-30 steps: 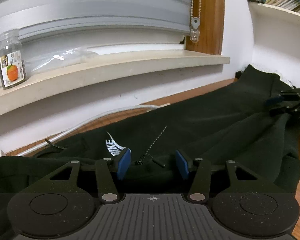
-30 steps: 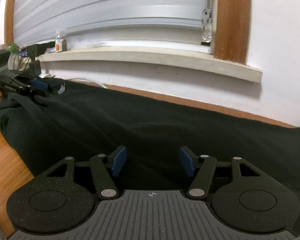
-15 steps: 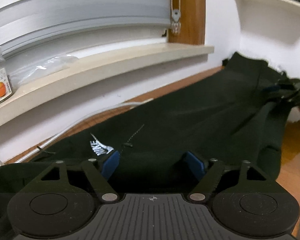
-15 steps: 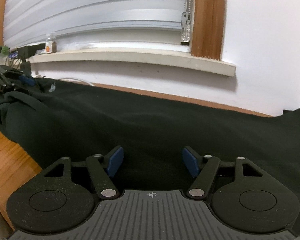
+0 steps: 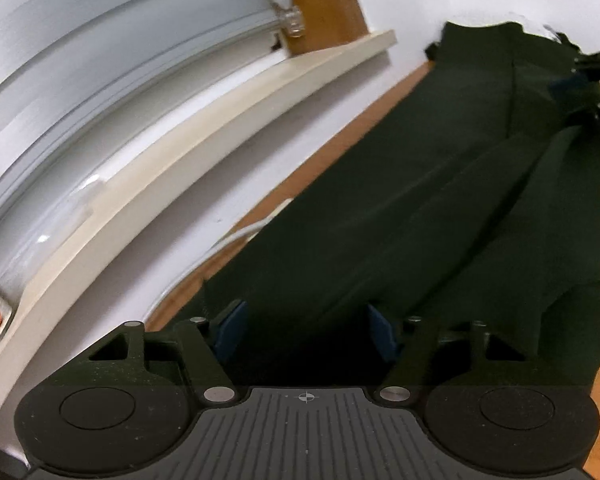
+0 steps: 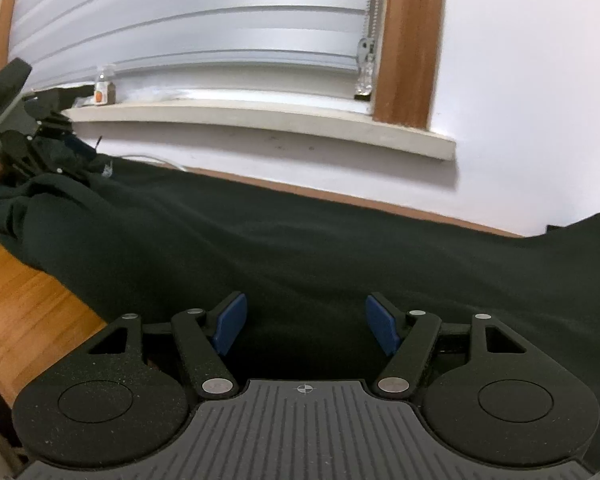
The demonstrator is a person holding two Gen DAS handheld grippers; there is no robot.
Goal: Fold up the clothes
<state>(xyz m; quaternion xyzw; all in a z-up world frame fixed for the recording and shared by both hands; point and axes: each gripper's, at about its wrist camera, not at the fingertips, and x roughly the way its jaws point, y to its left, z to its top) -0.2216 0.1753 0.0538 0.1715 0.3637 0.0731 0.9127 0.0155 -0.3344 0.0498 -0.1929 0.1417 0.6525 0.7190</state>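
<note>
A dark green garment [image 5: 420, 200] lies stretched along the wooden table under the window sill. My left gripper [image 5: 306, 328] is tilted at one end of it, its jaws closing with a fold of the cloth between the blue pads [image 5: 230, 326]; no firm pinch shows. My right gripper [image 6: 306, 326] is open low over the other end of the garment [image 6: 300, 240], cloth beneath its pads. Each gripper appears small in the other's view: the right gripper [image 5: 580, 80] at the far end, the left gripper [image 6: 72, 152] at the far left.
A cream window sill [image 6: 260, 120] runs behind the table and carries a small bottle [image 6: 104, 88]. A white cable [image 5: 236, 236] lies between wall and garment. Bare wooden tabletop [image 6: 28, 312] shows at the near edge. A blind cord pull [image 5: 288, 16] hangs over the sill.
The left gripper rolled and slid along the garment; the white logo and drawstring left its view, and its jaws stand wider. The right gripper shifted a little along the cloth.
</note>
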